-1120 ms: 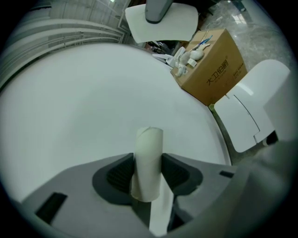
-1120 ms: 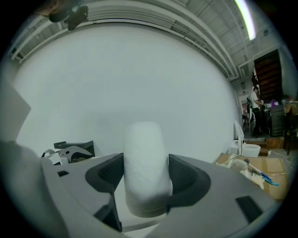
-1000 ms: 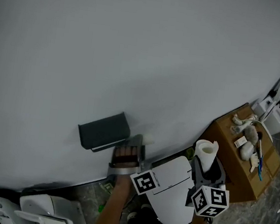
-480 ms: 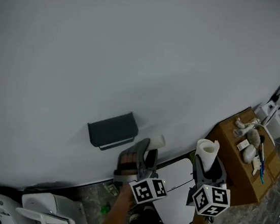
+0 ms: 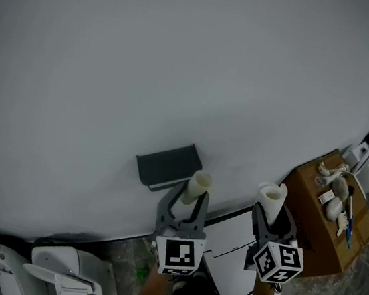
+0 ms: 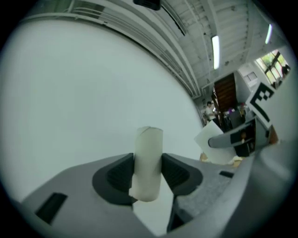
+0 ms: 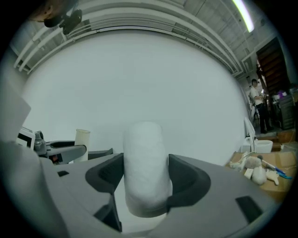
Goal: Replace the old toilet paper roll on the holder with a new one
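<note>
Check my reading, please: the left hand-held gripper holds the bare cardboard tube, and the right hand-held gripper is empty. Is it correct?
Not quite. The right hand-held gripper is not empty: its jaws are closed on a white toilet paper roll, as the right gripper view shows. The left hand-held gripper does hold the bare cardboard tube.

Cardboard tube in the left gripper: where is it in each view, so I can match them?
Head view: cardboard tube low centre, in the left gripper, right of the dark holder.
Left gripper view: the tube stands at centre between the jaws.
Right gripper view: the tube is small, at mid-left.
Shared landmark: the white wall behind it.
</note>
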